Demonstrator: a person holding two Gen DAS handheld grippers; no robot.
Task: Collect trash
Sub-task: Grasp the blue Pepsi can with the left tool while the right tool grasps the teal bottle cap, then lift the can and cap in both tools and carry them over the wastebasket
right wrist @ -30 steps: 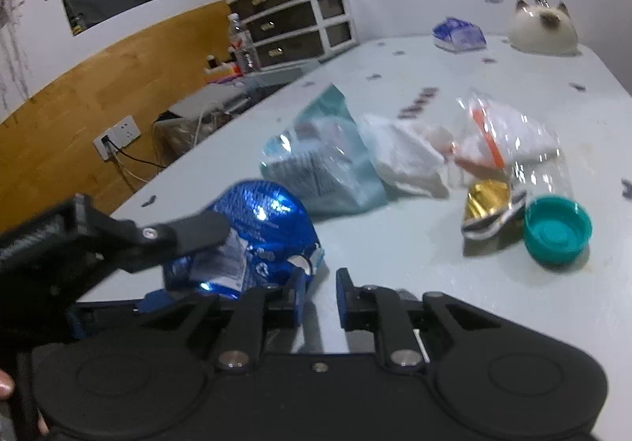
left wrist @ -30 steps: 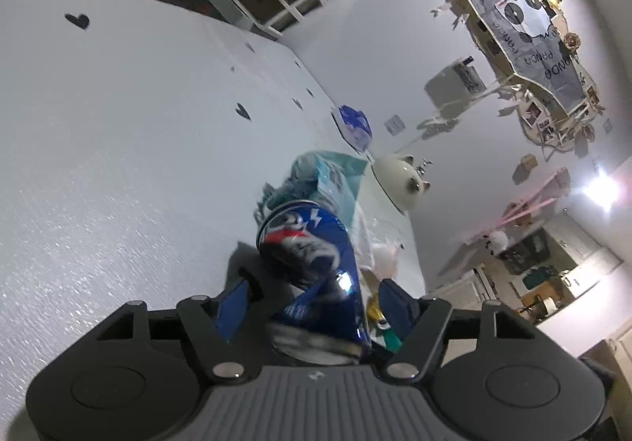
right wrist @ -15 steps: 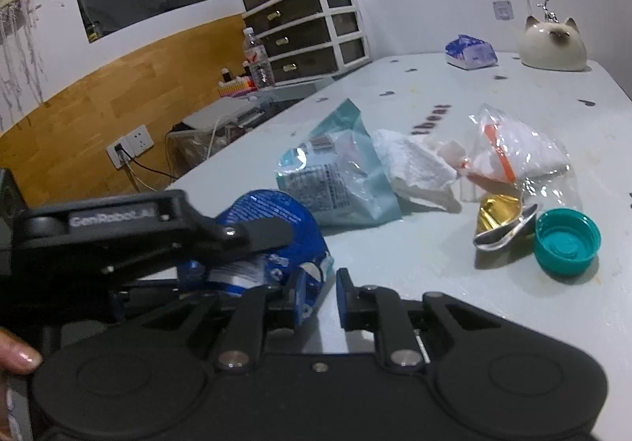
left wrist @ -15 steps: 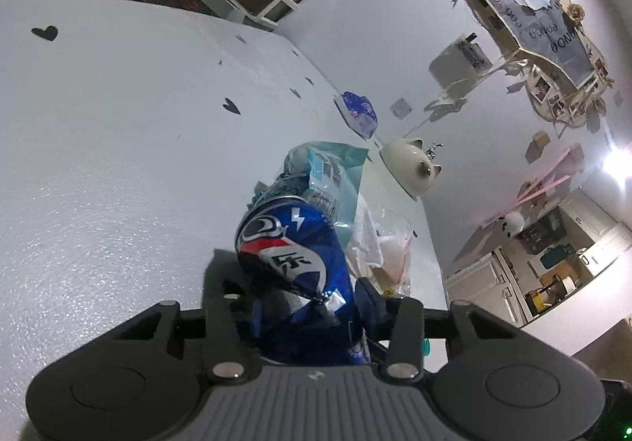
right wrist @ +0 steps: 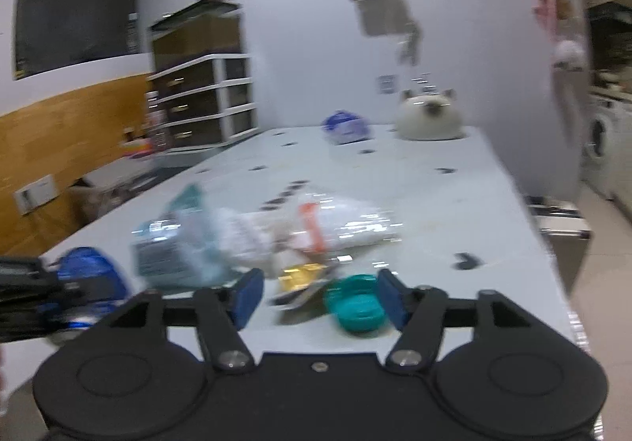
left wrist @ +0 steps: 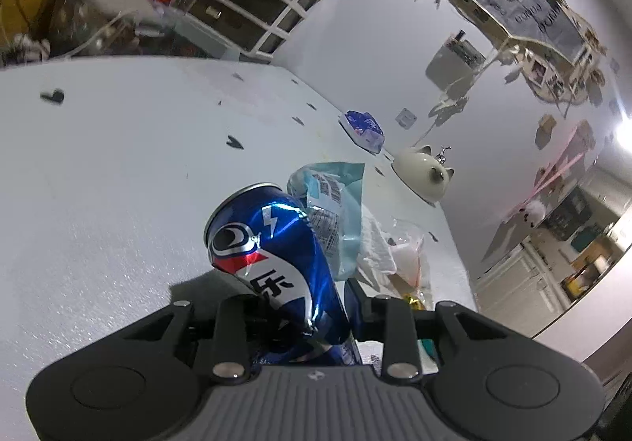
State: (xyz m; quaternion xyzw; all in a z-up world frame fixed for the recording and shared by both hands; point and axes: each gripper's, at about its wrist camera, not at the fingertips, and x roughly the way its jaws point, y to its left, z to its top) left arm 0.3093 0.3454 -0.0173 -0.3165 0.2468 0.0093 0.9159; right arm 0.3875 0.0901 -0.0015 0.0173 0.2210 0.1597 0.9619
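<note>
Left gripper [left wrist: 300, 306] has just closed onto the dented blue soda can [left wrist: 272, 263], tilted above the table [left wrist: 118, 172]. Right gripper [right wrist: 318, 296] has just sprung open, empty, over the teal cap [right wrist: 357, 308] and wrappers [right wrist: 339, 225]; bare tabletop beyond to the far edge.

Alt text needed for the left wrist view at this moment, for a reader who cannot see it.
The left gripper, its jaws just closed in, clamps a crumpled blue soda can above a white table. Behind the can lie a teal wrapper and clear plastic bags; a cat-shaped ornament sits farther back.
</note>
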